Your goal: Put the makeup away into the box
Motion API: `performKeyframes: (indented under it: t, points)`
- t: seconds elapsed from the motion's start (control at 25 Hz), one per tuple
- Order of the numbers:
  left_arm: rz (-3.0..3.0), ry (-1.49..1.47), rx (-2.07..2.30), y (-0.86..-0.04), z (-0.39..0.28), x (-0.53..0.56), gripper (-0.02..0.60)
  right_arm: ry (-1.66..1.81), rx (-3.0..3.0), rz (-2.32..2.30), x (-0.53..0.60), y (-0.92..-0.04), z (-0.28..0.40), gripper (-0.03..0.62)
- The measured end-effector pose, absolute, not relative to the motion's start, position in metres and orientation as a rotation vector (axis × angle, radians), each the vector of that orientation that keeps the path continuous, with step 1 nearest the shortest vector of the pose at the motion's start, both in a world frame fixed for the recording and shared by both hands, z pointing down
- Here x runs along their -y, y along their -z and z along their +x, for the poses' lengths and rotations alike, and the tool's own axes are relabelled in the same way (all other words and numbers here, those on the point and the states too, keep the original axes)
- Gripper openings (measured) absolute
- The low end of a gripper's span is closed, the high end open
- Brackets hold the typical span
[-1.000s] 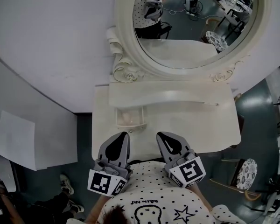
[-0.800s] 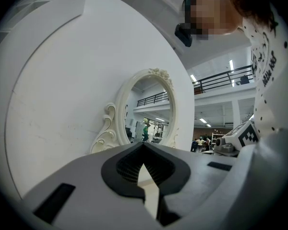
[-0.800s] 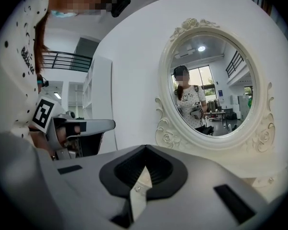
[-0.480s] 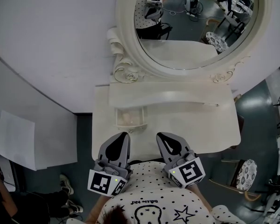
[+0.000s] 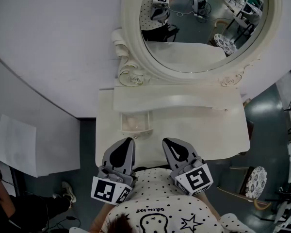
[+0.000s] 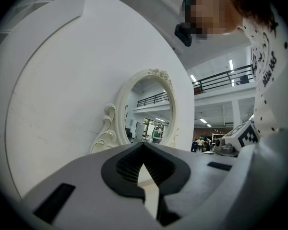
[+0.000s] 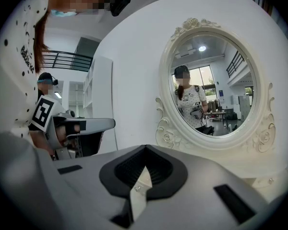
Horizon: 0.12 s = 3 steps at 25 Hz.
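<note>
Only the bystander (image 5: 7,212) at eight o'clock shifts; we hold left gripper (image 5: 128,141) and right gripper (image 5: 168,142) pressed together (both empty), box (image 5: 135,131) at twelve.

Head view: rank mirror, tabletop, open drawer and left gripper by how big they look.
1-2. mirror and tabletop, about alike
3. left gripper, inflated by nearness to the camera
4. open drawer
</note>
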<state>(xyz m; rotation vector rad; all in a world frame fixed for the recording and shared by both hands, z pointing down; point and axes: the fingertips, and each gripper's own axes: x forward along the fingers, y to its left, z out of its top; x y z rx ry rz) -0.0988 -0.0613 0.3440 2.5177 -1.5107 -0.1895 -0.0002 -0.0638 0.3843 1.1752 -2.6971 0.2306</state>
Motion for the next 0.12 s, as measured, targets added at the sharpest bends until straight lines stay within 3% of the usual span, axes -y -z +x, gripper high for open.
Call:
performKeyframes:
  t: [0.12]
  points:
    - [2.515,0.190,1.513,-0.3438,-0.0987,0.0600,-0.005,-0.230,2.698,1.174,0.0627,-0.3841,0.0000,0.006]
